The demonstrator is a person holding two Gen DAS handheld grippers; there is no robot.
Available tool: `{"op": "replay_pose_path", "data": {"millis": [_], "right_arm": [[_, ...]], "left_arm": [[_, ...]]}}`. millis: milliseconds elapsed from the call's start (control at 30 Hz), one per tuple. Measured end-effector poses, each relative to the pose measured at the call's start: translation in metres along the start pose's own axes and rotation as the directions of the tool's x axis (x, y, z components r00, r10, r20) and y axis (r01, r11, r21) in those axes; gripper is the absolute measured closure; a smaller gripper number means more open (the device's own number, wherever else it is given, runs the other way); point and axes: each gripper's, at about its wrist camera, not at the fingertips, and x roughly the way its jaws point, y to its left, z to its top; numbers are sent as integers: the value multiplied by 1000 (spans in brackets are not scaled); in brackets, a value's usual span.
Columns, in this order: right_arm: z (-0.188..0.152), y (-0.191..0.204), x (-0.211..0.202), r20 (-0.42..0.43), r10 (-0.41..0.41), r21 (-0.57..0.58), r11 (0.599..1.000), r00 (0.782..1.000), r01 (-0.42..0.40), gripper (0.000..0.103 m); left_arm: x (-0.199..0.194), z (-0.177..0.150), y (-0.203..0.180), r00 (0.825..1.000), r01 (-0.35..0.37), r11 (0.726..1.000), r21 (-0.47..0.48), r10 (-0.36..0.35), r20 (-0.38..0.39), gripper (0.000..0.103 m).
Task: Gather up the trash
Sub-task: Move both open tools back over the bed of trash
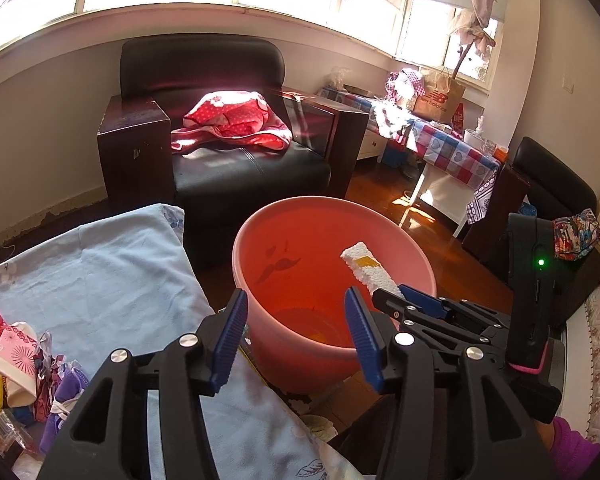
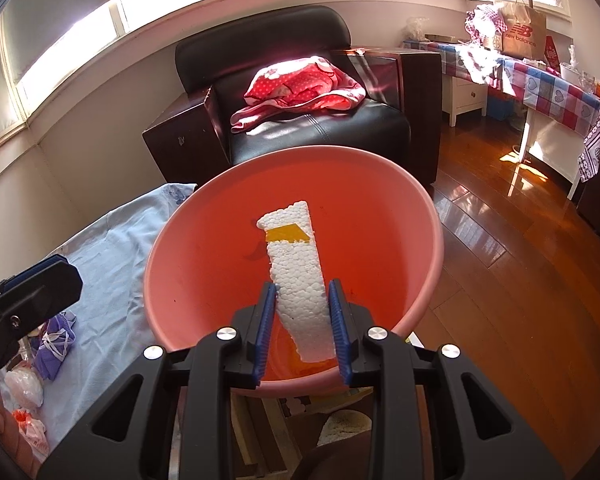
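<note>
A pink plastic basin point(image 1: 320, 232) point(image 2: 204, 260) stands just ahead of both grippers, beside a bed with a light blue sheet point(image 1: 120, 272). My right gripper point(image 2: 302, 288) is shut on a white foam strip point(image 2: 300, 276) with a patch of yellow tape, and holds it tilted over the basin's inside. The left wrist view shows the same strip point(image 1: 366, 266) sticking out of the right gripper point(image 1: 412, 300). My left gripper point(image 1: 296, 300) hangs open over the basin's near rim, nothing between its fingers. A small yellow scrap point(image 1: 320, 336) lies at the basin's bottom.
Mixed trash and small cloth items point(image 1: 28, 360) point(image 2: 52, 340) lie on the sheet at the left. Behind the basin stands a black armchair point(image 1: 228, 176) with a red dotted garment point(image 1: 228, 120). A table with a checked cloth point(image 1: 452, 148) is at the right, wooden floor point(image 2: 500, 280) around it.
</note>
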Motion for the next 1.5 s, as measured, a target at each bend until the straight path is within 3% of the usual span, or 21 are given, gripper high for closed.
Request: {"op": "replay_pose_path", "data": {"millis": [67, 133, 333, 567, 767, 933, 1200, 1500], "right_arm": [[-1, -1, 1, -7, 6, 19, 1000, 1000, -6, 71], [-1, -4, 1, -5, 17, 41, 999, 1000, -16, 60], [-1, -1, -8, 10, 14, 30, 999, 1000, -14, 60], [1, 22, -34, 81, 17, -45, 999, 997, -13, 60], [1, 52, -63, 180, 54, -123, 992, 982, -32, 60], [-3, 75, -82, 243, 103, -157, 985, 965, -66, 60], [-19, 116, -86, 234, 146, -225, 970, 961, -92, 60], [-38, 149, -87, 161, 220, -305, 938, 962, -164, 60]], "left_arm": [[-8, 0, 2, 1000, -3, 1000, -5, 3, 15, 52], [-15, 0, 6, 1000, -2, 1000, -14, 2, 26, 52], [-39, -6, 18, 999, -5, 999, -37, 6, 50, 51], [-79, -9, 45, 991, -56, 994, -91, 67, 114, 46], [-124, -16, 84, 972, -123, 979, -165, 152, 178, 43], [-167, -32, 119, 939, -226, 951, -213, 271, 213, 40], [-215, -78, 168, 904, -319, 895, -311, 386, 184, 40], [-226, -120, 179, 913, -342, 898, -276, 387, 127, 40]]}}
